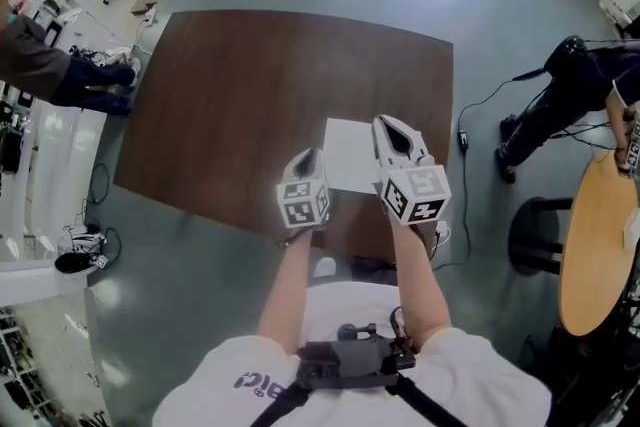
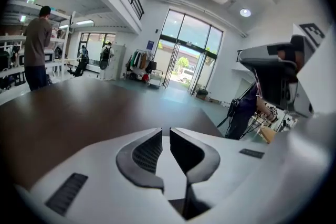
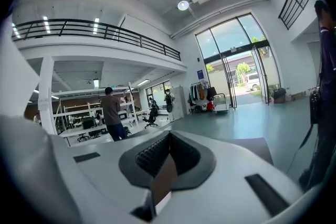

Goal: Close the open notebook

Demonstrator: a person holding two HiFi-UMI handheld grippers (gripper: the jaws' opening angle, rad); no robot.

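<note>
A white notebook (image 1: 348, 153) lies flat on the dark brown table (image 1: 240, 95), near its front edge; I cannot tell whether I see its cover or a page. My left gripper (image 1: 316, 155) hovers at the notebook's left edge with its jaws shut and nothing between them (image 2: 165, 132). My right gripper (image 1: 386, 125) hangs over the notebook's right edge, its jaws meeting at the tips (image 3: 169, 136) and holding nothing. Both point away from me across the table. A strip of brown table and white paper shows beneath the right jaws.
One person (image 1: 50, 70) stands at shelves left of the table. Another person (image 1: 570, 80) is at the right beside a round wooden table (image 1: 600, 245) and a black stool (image 1: 535, 235). A cable (image 1: 470, 115) lies on the floor.
</note>
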